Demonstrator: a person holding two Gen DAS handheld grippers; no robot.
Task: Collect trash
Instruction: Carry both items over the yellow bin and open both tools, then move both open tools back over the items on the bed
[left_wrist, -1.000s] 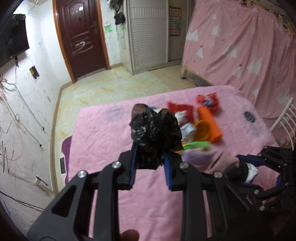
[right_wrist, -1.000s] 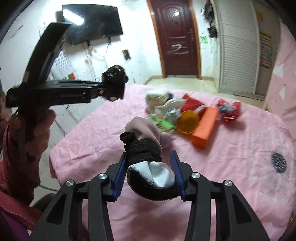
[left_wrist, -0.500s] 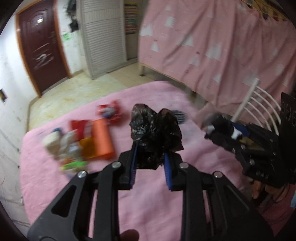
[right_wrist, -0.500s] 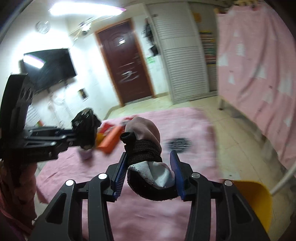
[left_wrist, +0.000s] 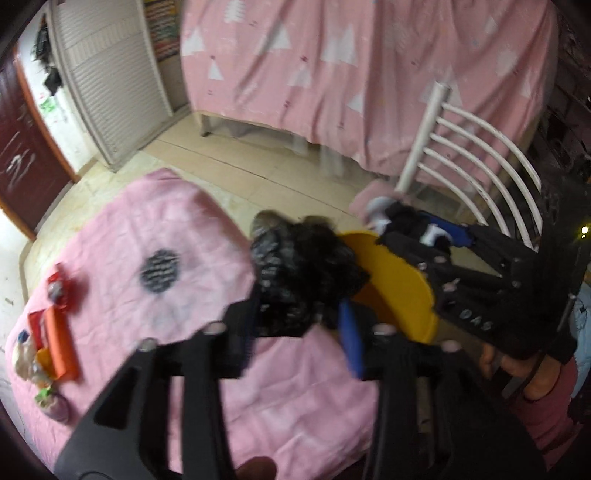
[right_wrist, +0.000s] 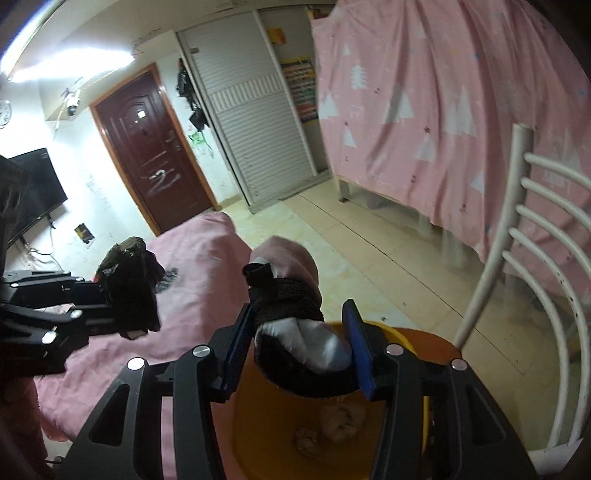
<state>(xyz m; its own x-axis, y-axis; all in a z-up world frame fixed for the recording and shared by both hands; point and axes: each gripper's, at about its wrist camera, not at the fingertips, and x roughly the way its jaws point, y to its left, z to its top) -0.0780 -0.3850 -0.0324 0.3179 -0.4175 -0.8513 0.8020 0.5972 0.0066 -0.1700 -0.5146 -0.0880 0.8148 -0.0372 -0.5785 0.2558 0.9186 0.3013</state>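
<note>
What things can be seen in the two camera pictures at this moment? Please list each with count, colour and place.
black plastic bag: 1, black, between the left gripper's opening jaws, by the bin's rim
sock bundle: 1, pink, black and white, between the right gripper's opening jaws, above the bin
bin: 1, yellow, on the floor beside the table
trash pile: several pieces, orange, red and others, far end of the table
table cloth: 1, pink with a dark patch
chair: 1, white, beside the bin
curtain: 1, pink with white trees
door: 1, dark red
left gripper: black, blue pads
right gripper: black, blue pads
</note>
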